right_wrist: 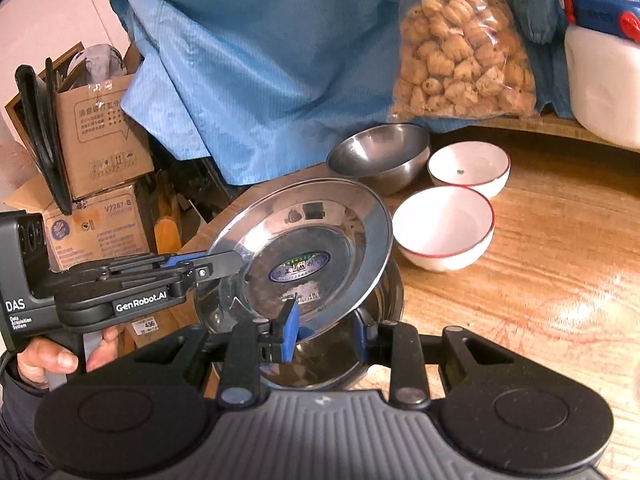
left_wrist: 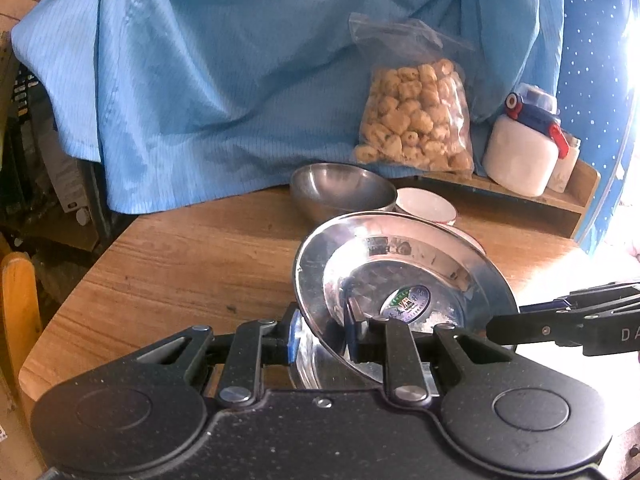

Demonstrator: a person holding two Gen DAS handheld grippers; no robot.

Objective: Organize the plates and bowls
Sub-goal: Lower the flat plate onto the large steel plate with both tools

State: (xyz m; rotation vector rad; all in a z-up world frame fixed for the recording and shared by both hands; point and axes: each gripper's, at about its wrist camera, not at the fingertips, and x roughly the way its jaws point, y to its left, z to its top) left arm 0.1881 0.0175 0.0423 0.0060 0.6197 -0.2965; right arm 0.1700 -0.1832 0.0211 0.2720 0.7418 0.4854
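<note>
Gripping opposite edges of a steel plate (right_wrist: 304, 240), two hand-held grippers held it tilted above a second steel dish (right_wrist: 320, 356) on a wooden table (right_wrist: 540, 280). The left gripper (left_wrist: 324, 340) pinched the plate's near-left rim between its blue pads, one pad under the rim and one inside the plate. The right gripper (right_wrist: 326, 332) clamped the plate's lower edge in the same way, its jaws narrowed onto the metal. A round sticker (right_wrist: 301, 266) sat at the plate's centre. From the right wrist view, a person's hand (right_wrist: 60, 356) was wrapped around the left gripper's handle.

Behind the plate stood a steel bowl (right_wrist: 380, 156), and just beside it two white bowls with red rims (right_wrist: 444, 228) (right_wrist: 470, 166), one in front of the other. Further back, a clear bag of small biscuits (left_wrist: 416, 120) leaned against a blue cloth (left_wrist: 224, 80), near a white container with a blue and red lid (left_wrist: 520, 152) on a low wooden shelf (left_wrist: 560, 196). Cardboard boxes (right_wrist: 100, 136) were stacked beyond the table's left edge.
</note>
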